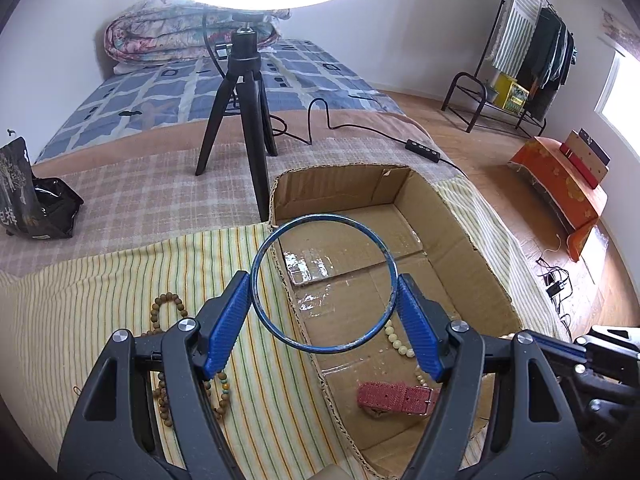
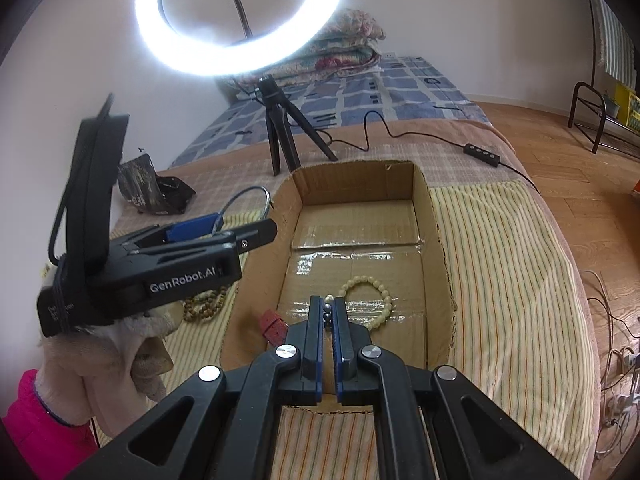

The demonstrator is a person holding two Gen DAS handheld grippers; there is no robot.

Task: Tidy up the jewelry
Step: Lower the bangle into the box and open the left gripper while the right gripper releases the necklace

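Open brown corrugated cardboard box (image 1: 460, 236), centre-right of the left wrist view, resting on the yellow striped cloth (image 1: 100, 292); on its floor lie a cream bead bracelet (image 2: 366, 294) and a pink woven watch strap (image 1: 394, 398). A brown wooden bead strand (image 1: 168, 312) lies outside, on the cloth at lower left.

Left gripper (image 1: 325, 300): jaws wide, blue pads pressed on opposite sides of a thin blue metal bangle (image 1: 325, 220), held over the box's left wall. Likely risk: the grip is two small contact points, so a tilt could pivot the bangle free onto the cloth or the rim.

Right gripper (image 2: 328, 312), lower centre of the right wrist view: jaws almost closed, pinching a string of small dark and silvery beads (image 2: 328, 314) low over the box floor; released carelessly, it may tangle with the bracelet.
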